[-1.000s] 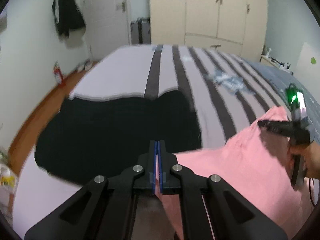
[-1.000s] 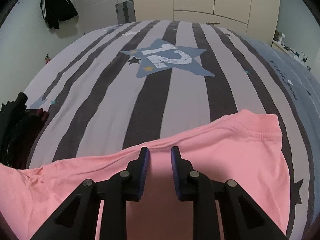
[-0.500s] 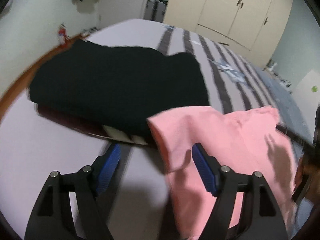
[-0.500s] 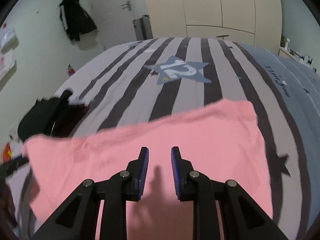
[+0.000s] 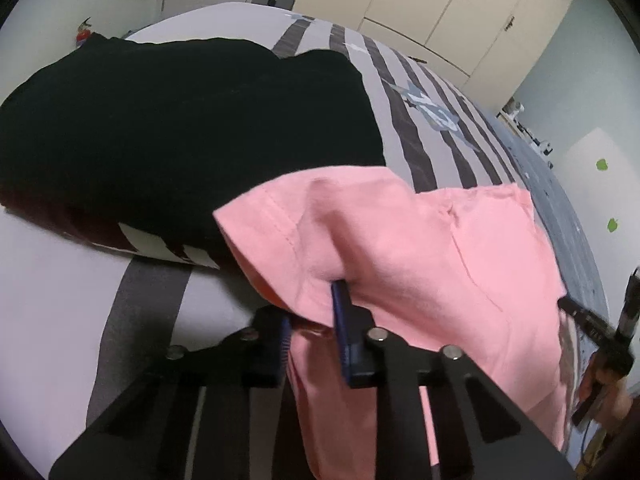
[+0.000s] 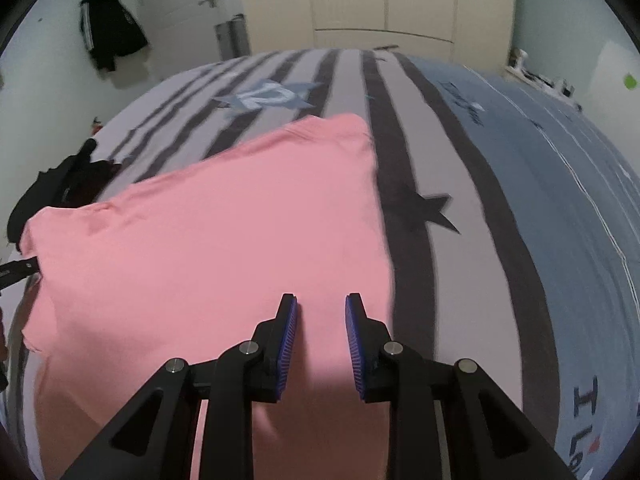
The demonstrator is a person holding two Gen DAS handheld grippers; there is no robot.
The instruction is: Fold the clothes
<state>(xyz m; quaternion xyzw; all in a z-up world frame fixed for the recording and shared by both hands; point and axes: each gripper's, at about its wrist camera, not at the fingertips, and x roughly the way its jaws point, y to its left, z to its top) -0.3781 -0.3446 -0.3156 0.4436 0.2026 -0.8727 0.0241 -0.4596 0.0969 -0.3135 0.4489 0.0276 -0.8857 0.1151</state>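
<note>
Since a second ago the left gripper [image 5: 312, 320] has released and re-entered the pink shirt [image 6: 216, 232] at centre frame, fingers spread around its sleeve fold, while the right gripper [image 6: 321, 320] hovers spread above; a deep, square pinch would keep the fold neat.

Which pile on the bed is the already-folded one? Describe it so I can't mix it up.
On the striped bed cover, look to the left edge, left of the pink shirt. The folded black garment lies there, with something dark red and white-striped showing beneath its near edge. It is the only dark stack; the pink shirt beside it overlaps its corner.
</note>
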